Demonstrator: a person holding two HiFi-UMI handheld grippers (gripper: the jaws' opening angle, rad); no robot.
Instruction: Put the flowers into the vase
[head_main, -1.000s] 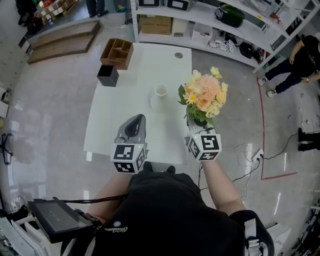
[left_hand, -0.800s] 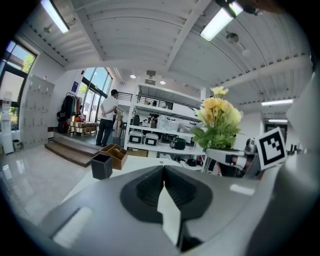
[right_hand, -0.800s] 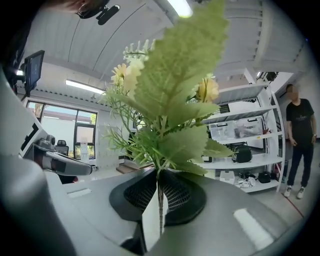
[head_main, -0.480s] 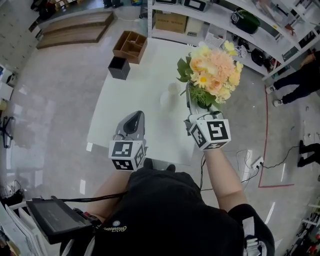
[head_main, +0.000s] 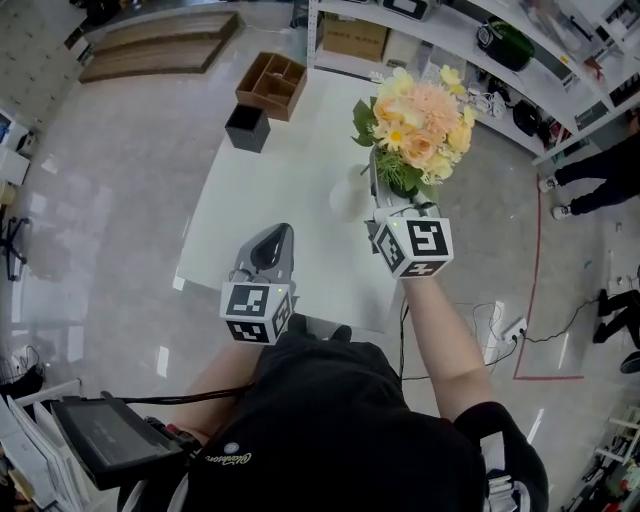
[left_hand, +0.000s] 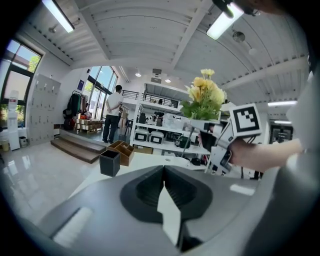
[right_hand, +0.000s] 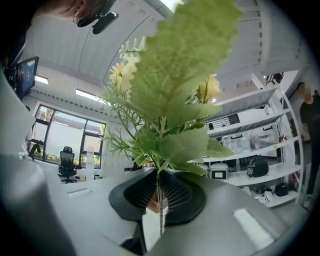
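Flowers (head_main: 415, 125) and setting, largest item first.

1. White rectangular table (head_main: 250, 220): work surface for the lot.
2. Flowers, an artificial bouquet of peach, yellow and cream blooms with green leaves: carried upright in the air over the table's far right part, stems down, probably ready for lowering.
3. Right gripper (right_hand: 159, 200): jaws pinching the thin green stems low down, blooms left free.
4. Left gripper (left_hand: 164, 182): jaws pressed together, nothing between; hangs over the near edge, seemingly idle.
5. Brown wooden compartment tray (head_main: 272, 85) and black square box (head_main: 246, 128): far corner, clear of the work.
6. Small white cylindrical vase (head_main: 343, 195): upright on the table, just beside the stems, partly hidden; flowers not yet in.
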